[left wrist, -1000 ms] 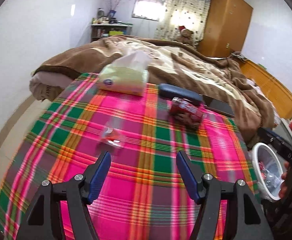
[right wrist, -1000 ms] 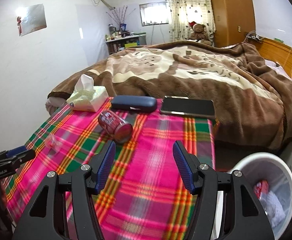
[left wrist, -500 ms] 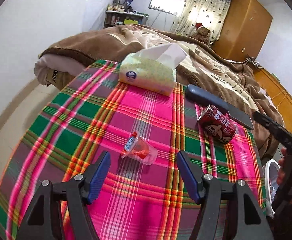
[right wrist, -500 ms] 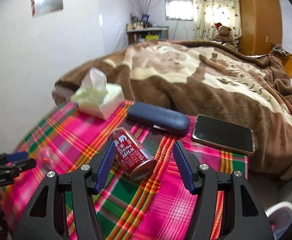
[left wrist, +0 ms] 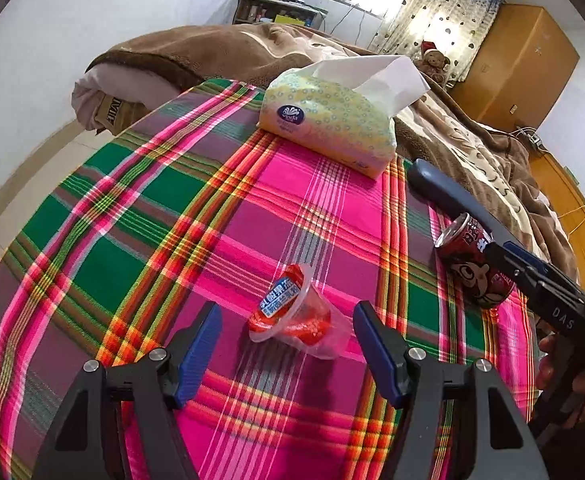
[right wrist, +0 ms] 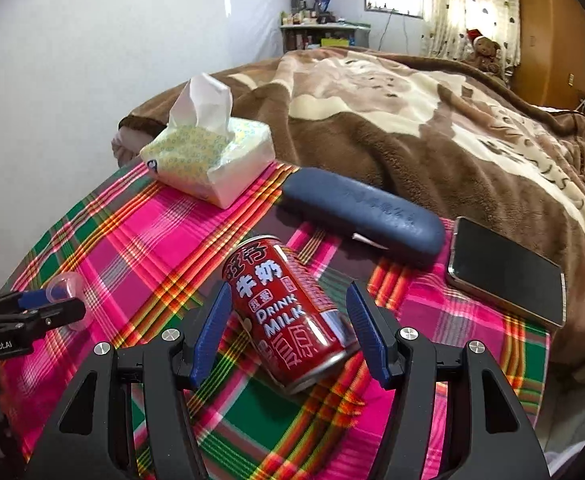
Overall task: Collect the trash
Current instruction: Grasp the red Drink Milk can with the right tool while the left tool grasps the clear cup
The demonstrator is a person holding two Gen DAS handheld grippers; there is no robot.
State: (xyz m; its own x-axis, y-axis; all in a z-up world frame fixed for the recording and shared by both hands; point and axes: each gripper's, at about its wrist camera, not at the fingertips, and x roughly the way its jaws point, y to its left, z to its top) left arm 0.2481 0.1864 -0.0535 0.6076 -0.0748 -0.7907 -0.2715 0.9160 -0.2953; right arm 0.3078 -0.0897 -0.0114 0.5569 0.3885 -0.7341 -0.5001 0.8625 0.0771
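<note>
A red can (right wrist: pixel 292 312) is lying on its side on the plaid cloth (right wrist: pixel 140 232), its open top facing away toward the far items and its base nearest the camera; the right gripper (right wrist: pixel 288 332) is sitting around it with jaws spread wide, one blue finger on each side and neither touching the metal. To the can's left a small clear cup (left wrist: pixel 296 318) with a red lid and red contents is lying tipped over on the same cloth; the left gripper (left wrist: pixel 286 344) is hanging over it, jaws also wide, the cup resting between the fingertips without contact. In the left view the can (left wrist: pixel 472 268) is showing to the cup's right, partly behind the right gripper's finger. Beyond the can a blue case (right wrist: pixel 364 212) is lying crosswise, and a phone (right wrist: pixel 504 272) is lying screen up to its right at the cloth's edge; a tissue pack (right wrist: pixel 208 160) is sitting at the far left, one sheet sticking up. Behind them a brown blanket (right wrist: pixel 432 120) is covering the bed; a teddy bear (right wrist: pixel 484 54) is sitting by the curtain (right wrist: pixel 472 8).
</note>
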